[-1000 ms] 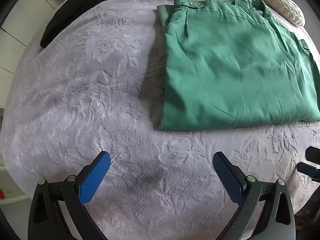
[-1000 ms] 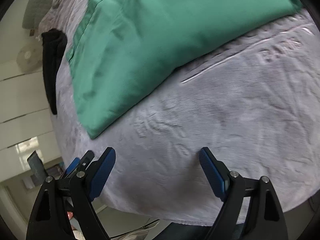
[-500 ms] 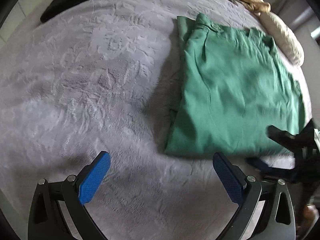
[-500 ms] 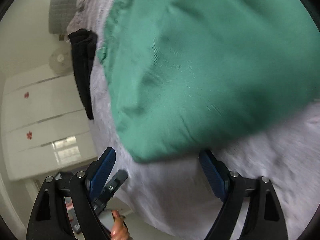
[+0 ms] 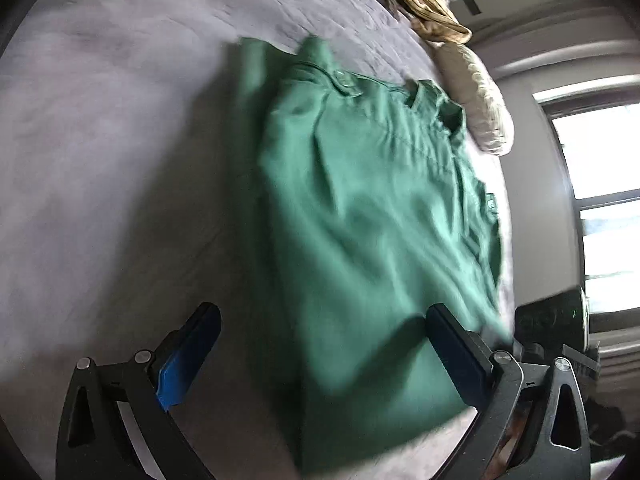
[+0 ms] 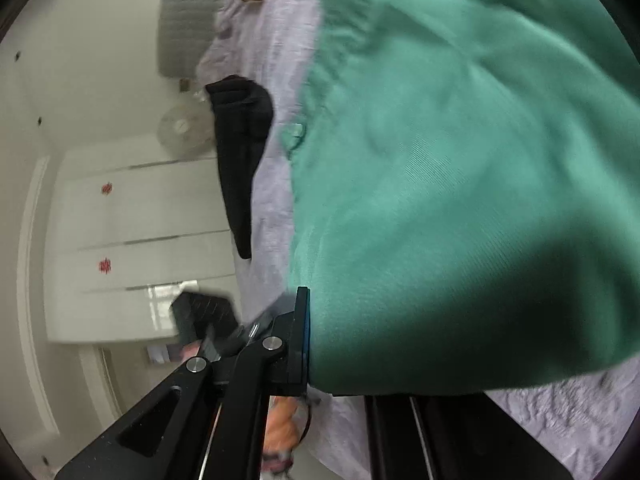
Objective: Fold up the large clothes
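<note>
Both grippers are closing in on the near edge of the green garment (image 5: pixel 372 216), and a thin or one-sided grab is the risk.

Left wrist view: the left gripper (image 5: pixel 324 344) is hanging with jaws wide, the garment's near hem lying between the pads on the grey bedspread (image 5: pixel 120 160) but not pinched (blur hides the layers); a shallow bite could be catching only the top layer.
Right wrist view: the right gripper (image 6: pixel 310 340) is closing its jaws onto the garment's corner, cloth between them; lifting alone, it could be dragging the fold askew toward the black garment (image 6: pixel 240 152).
</note>
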